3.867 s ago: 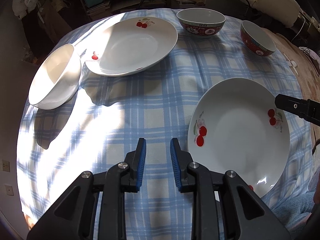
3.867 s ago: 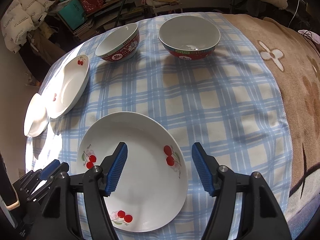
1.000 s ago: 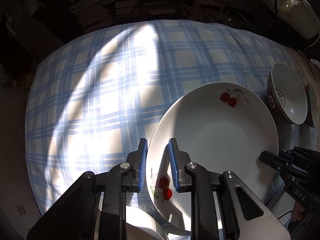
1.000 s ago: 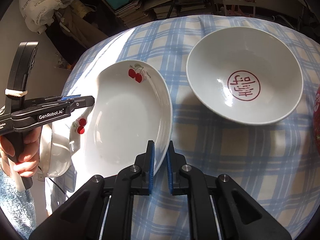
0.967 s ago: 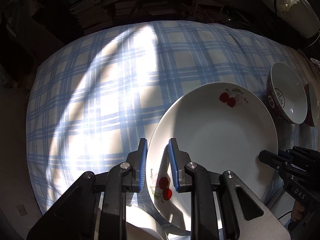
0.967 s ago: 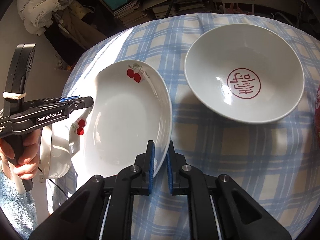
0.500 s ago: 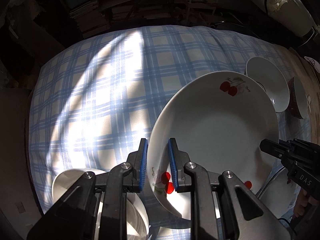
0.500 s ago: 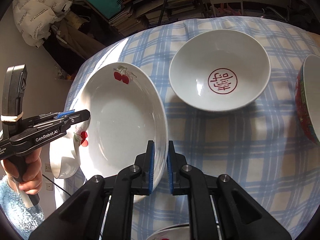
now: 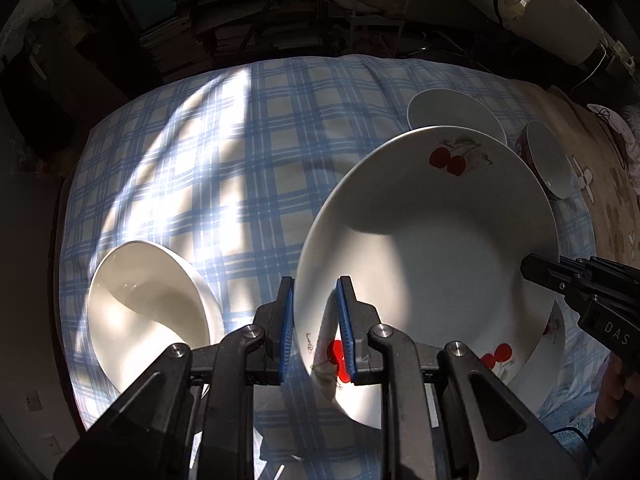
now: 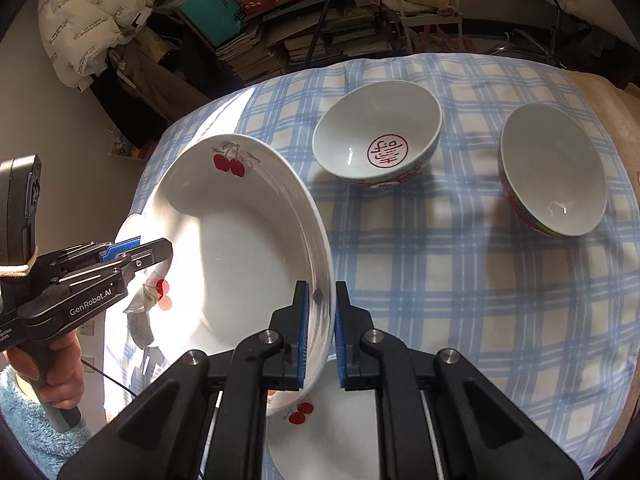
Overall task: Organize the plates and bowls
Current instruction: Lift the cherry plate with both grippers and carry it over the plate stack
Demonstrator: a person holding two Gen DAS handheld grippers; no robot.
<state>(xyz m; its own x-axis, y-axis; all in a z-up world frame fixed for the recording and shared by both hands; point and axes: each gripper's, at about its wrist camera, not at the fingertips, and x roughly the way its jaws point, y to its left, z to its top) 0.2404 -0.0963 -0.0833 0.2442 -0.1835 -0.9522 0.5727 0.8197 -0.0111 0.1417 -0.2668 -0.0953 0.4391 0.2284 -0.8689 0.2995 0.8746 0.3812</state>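
Both grippers hold one white cherry plate point(image 9: 432, 240) above the checked tablecloth. My left gripper point(image 9: 316, 328) is shut on its left rim. My right gripper point(image 10: 319, 332) is shut on its right rim point(image 10: 320, 264). A second cherry plate point(image 10: 332, 432) lies on the cloth below the held one, partly hidden; it also shows in the left wrist view point(image 9: 548, 344). A plain white bowl point(image 9: 148, 316) sits to the left. Two red-sided bowls point(image 10: 380, 136) point(image 10: 552, 172) stand at the far side.
The blue checked tablecloth point(image 9: 224, 152) covers the table. A brown flowered blanket point(image 9: 600, 184) lies at the right edge. Stacked books and bags point(image 10: 256, 28) fill the floor beyond the table. A hand point(image 10: 52, 372) grips the left tool's handle.
The held plate has risen and moved toward me, over the second cherry plate. The white bowl has come into the left wrist view and the red bowls look farther off.
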